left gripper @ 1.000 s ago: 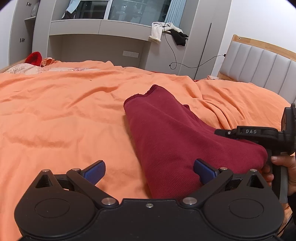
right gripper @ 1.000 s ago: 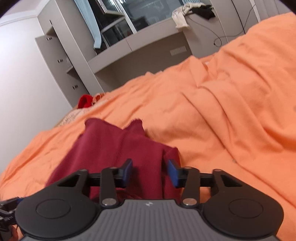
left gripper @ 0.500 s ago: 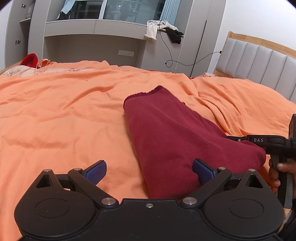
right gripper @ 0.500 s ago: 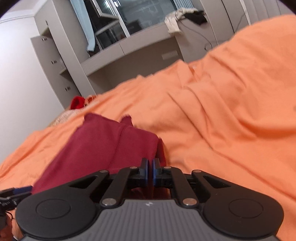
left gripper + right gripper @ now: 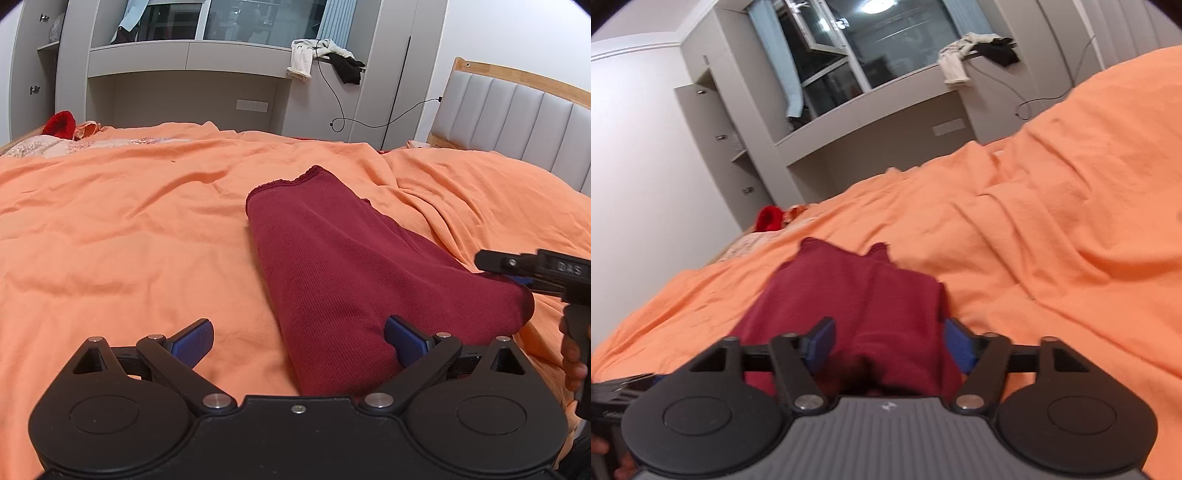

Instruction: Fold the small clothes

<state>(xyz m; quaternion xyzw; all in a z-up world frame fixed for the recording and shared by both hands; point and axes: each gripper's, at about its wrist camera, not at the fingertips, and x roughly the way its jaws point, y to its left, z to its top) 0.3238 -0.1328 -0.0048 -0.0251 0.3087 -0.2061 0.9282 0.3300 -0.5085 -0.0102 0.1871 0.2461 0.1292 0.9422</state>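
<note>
"DAS" on right gripper (image 5: 532,271) body (raised lettering, partly blurred).

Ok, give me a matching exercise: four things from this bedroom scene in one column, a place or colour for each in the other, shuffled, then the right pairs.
Things:
1. folded garment
2. bedspread
3. white cloth
4. headboard

Descriptions:
A. grey padded panels with a wooden frame
B. dark red, lying on the bed
C. orange and wrinkled
D. draped over the ledge by the window

Pairs: 1-B, 2-C, 3-D, 4-A
</note>
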